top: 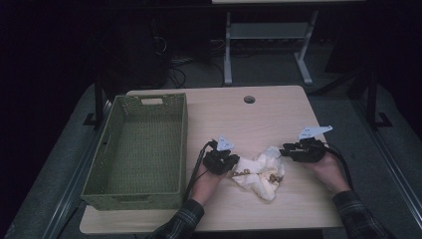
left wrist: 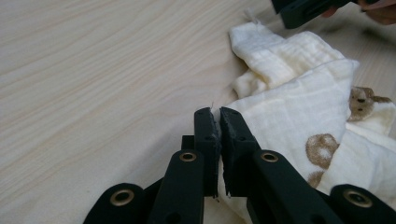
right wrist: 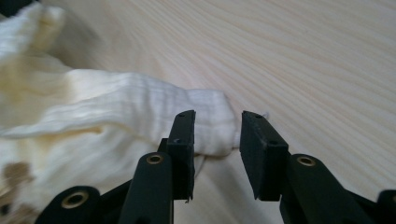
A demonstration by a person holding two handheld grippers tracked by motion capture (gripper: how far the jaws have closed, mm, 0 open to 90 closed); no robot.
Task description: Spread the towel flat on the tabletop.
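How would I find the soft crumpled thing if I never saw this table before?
Start at the light wooden table, with a big green woven basket on its left side. To the basket's right, between the left gripper and the right gripper, lies a crumpled cream muslin cloth. It alone is soft, with little brown prints.

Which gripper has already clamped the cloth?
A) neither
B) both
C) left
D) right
C: in its own view the left gripper has its jaws pinched on an edge of the cloth, while the right gripper stands open around a corner.
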